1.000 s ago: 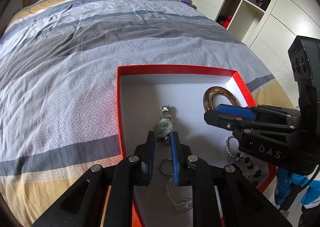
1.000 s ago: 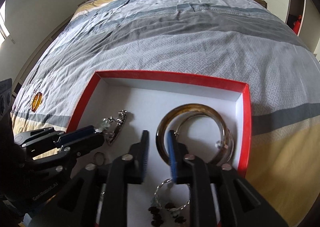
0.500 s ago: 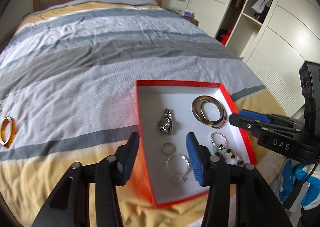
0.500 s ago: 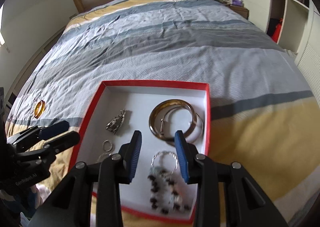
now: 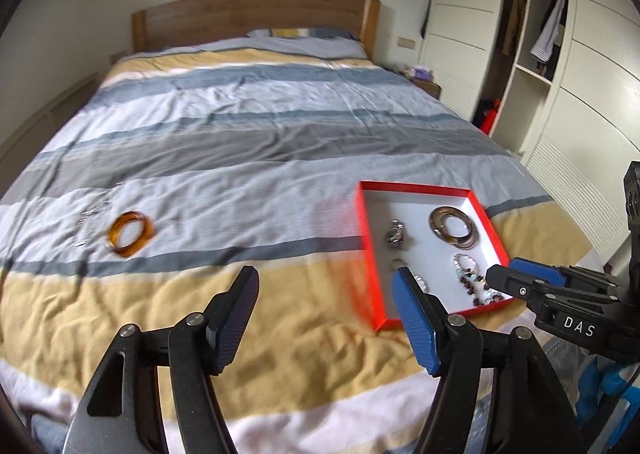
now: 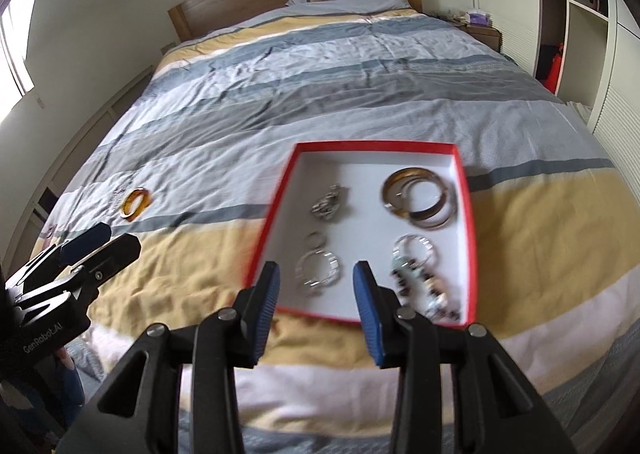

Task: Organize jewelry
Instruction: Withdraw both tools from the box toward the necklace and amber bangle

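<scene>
A red box (image 5: 362, 221) (image 6: 376, 145) with a white floor lies on the bed. In it are a silver watch (image 5: 395, 234) (image 6: 329, 202), stacked bangles (image 5: 454, 222) (image 6: 420, 193), a beaded bracelet (image 5: 474, 282) (image 6: 420, 278), a small ring (image 6: 315, 240) and a silver bracelet (image 6: 318, 272). An amber bangle (image 5: 130, 234) (image 6: 136, 202) lies far left on the cover beside a thin silver chain (image 5: 90, 219). My left gripper (image 5: 325, 278) (image 6: 100, 244) hangs left of the box, jaws opening, nothing between them. My right gripper (image 6: 316, 270) (image 5: 508, 270) hovers before the box's near edge, jaws opening, empty.
The bed (image 5: 240, 141) has a striped grey, blue and yellow cover and a wooden headboard (image 5: 256, 17). A white wardrobe (image 5: 592, 101) with open shelves stands along the right side. A nightstand (image 6: 480, 29) sits by the headboard.
Both grippers have drawn back and up from the box. The left jaws went from nearly shut by the watch to wide apart. The right jaws widened slightly. The amber bangle came into view.
</scene>
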`<state>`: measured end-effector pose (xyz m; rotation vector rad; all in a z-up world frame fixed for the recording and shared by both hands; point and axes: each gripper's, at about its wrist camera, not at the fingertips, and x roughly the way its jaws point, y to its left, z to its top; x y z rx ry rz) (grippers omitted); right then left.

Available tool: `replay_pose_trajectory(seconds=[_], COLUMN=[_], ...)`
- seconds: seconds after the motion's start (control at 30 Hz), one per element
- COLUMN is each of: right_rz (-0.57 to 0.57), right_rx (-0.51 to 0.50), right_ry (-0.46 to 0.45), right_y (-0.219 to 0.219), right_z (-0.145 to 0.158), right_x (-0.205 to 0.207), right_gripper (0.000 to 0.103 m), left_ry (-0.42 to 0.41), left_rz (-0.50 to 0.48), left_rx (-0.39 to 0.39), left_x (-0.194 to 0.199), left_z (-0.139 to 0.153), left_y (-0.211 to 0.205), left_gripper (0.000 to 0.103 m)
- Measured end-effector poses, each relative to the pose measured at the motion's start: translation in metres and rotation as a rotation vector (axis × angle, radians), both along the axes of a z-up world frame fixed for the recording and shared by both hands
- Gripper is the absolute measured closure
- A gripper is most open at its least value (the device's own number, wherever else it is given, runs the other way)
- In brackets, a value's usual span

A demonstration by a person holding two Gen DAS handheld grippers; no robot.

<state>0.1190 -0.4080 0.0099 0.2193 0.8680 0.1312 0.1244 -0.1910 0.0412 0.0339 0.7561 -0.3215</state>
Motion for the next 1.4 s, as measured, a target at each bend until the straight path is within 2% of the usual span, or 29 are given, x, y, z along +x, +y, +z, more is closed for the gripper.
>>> replay_pose_trajectory(seconds=[0.2,0.57,1.07,1.4], right_rz=[0.015,0.075,0.093,0.137], right_rx=[0.006,-0.005,-0.031,-0.064], right_ry=[-0.019,-0.033,-0.010,0.011], right_y=[0.034,0.087,0.117,0.146], right_z=[0.009,0.015,0.014,0.011], right_x=[-0.023,-0.047,-0.055,-0.051], right_gripper=[0.064,0.062,0.062,0.062], left_ry=[-0.038,-0.072,-0.104,-0.066], left_rz=[0.048,0.128,0.188,0.218], left_rx=[0.025,0.038,0.039,-0.015], left_x=[-0.033,-0.066,-0.076,-0.071], left_z=[0.013,0.024,0.020,0.007], left_y=[0.035,0.086,0.125,0.162], left_gripper=[0.034,0.023,0.021,0.021])
